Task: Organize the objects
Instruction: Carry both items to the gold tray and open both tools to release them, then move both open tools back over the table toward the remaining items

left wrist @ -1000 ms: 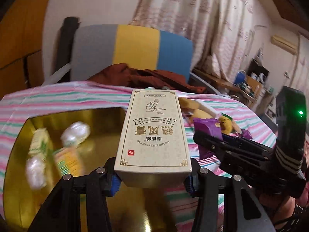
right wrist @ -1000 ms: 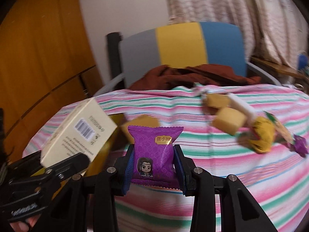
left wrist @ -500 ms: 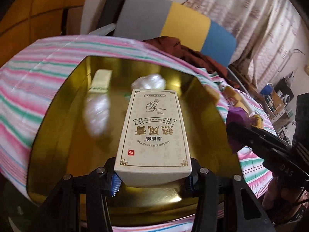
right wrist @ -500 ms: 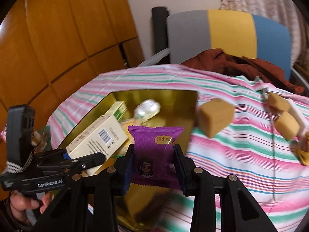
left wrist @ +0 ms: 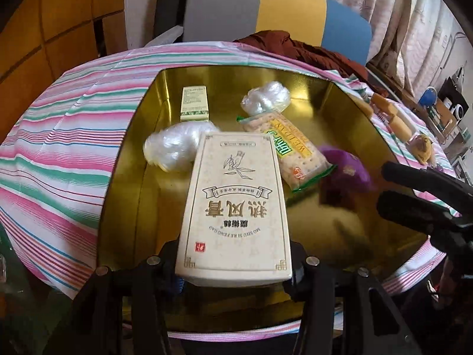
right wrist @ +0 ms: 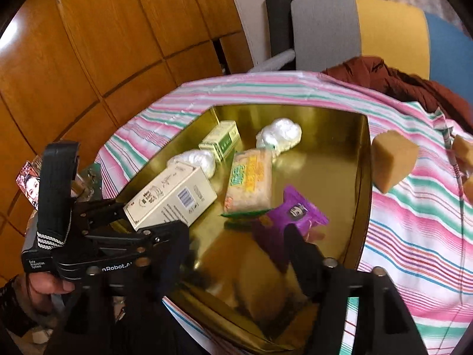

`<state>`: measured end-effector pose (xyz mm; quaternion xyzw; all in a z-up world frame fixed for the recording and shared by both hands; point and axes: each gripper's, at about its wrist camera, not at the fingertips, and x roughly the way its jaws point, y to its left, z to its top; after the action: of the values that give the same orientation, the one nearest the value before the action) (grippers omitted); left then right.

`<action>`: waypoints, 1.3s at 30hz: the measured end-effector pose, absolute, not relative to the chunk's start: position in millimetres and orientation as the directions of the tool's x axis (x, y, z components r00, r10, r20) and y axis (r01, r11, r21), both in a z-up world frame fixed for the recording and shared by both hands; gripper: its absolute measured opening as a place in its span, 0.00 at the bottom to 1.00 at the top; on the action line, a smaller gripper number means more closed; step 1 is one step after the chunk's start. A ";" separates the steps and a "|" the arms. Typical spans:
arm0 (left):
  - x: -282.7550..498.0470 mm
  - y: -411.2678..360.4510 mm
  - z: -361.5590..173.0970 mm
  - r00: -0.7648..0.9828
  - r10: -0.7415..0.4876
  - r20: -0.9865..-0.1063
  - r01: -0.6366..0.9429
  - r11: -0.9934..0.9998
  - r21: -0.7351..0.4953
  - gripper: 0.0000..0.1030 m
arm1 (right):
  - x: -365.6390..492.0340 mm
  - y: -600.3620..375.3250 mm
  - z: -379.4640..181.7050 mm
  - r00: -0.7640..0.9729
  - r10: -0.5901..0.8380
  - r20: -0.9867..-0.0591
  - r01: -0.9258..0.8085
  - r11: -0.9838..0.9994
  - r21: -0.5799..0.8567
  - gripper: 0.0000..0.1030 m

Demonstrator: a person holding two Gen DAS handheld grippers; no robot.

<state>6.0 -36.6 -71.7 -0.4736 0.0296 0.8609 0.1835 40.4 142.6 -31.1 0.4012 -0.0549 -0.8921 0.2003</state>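
Now the right gripper (right wrist: 236,254) has just been opening its jaws — the purple snack packet (right wrist: 298,211) that was pinched between them a second ago lies blurred and loose just beyond the spread fingertips, over the near part of the gold tray (right wrist: 365,159). Both grippers have swung from the striped tablecloth (left wrist: 68,136) to above the tray, and the left gripper (left wrist: 233,272) still pinches the cream box (left wrist: 236,207) by its near end, printed face up. Farther in lie a cracker pack (left wrist: 291,151), two crumpled plastic wads (left wrist: 174,148) and a small pale box (left wrist: 194,103).
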 end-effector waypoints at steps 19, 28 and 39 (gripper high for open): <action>-9.5 -59.4 -35.9 -0.641 0.163 -0.750 -0.072 -0.986 -0.153 0.53 | 46.7 190.3 -27.4 -0.676 -0.354 -0.646 0.156 -0.926 0.344 0.70; 6.5 -22.4 -14.3 -0.659 0.298 -0.690 -0.210 -0.955 -0.212 0.54 | 54.0 217.0 -19.3 -0.732 -0.314 -0.604 0.093 -0.925 0.368 0.73; 18.6 25.4 -5.4 -0.609 0.429 -0.667 -0.376 -0.897 -0.233 0.66 | 59.1 266.0 -31.0 -0.743 -0.218 -0.632 -0.074 -0.913 0.402 0.75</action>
<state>18.6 25.4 -5.4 -0.3810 -0.0346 0.8962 0.2246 59.1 266.0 -31.0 0.3561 -0.2053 -0.9108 0.0394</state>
